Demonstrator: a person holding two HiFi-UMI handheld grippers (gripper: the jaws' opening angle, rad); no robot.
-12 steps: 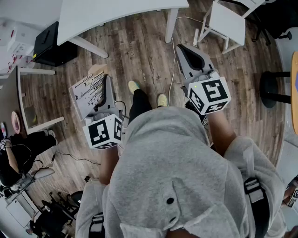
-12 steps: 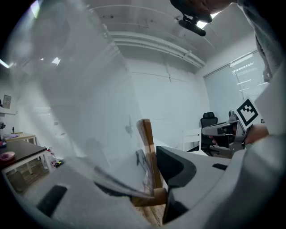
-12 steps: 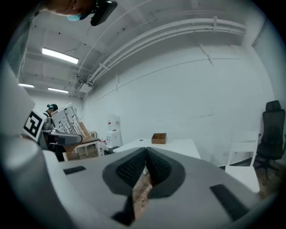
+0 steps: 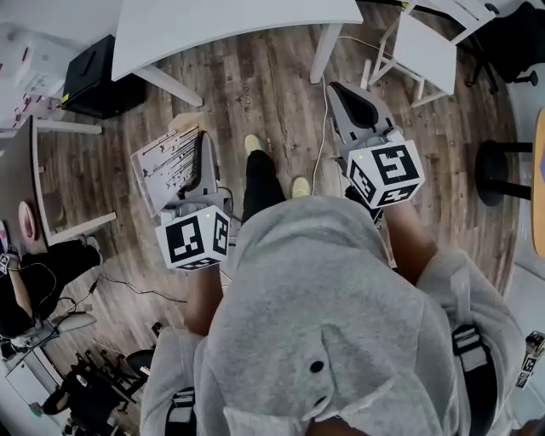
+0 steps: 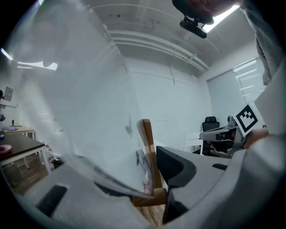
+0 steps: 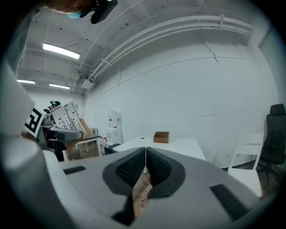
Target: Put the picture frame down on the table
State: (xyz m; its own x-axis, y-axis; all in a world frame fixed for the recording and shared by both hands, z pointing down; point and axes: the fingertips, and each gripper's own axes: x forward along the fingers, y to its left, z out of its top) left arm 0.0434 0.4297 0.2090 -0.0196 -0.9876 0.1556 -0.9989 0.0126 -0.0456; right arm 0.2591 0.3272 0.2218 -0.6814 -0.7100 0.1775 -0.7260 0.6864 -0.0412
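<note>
Left tongs (image 5: 145, 179) pinch the picture frame (image 5: 146, 147) at its lower wooden edge. The dark right pad (image 5: 175, 164) presses on the wood, and the left pad is hidden behind the frame's face. From that camera the face is a pale, blurred sheet filling the left half of the view, cut off at the top and left, so I cannot make out the picture. From my head camera it shows only thin dark lines, too small to read. The frame stands tilted in the air above the wooden floor (image 4: 255, 85), on my left side, short of the white table (image 4: 221, 25) and apart from its near edge. Right tongs (image 6: 145, 167) are pressed together with nothing between them, held well apart from the frame. My grey hood (image 4: 324, 324) hides both arms and everything beneath me.
</note>
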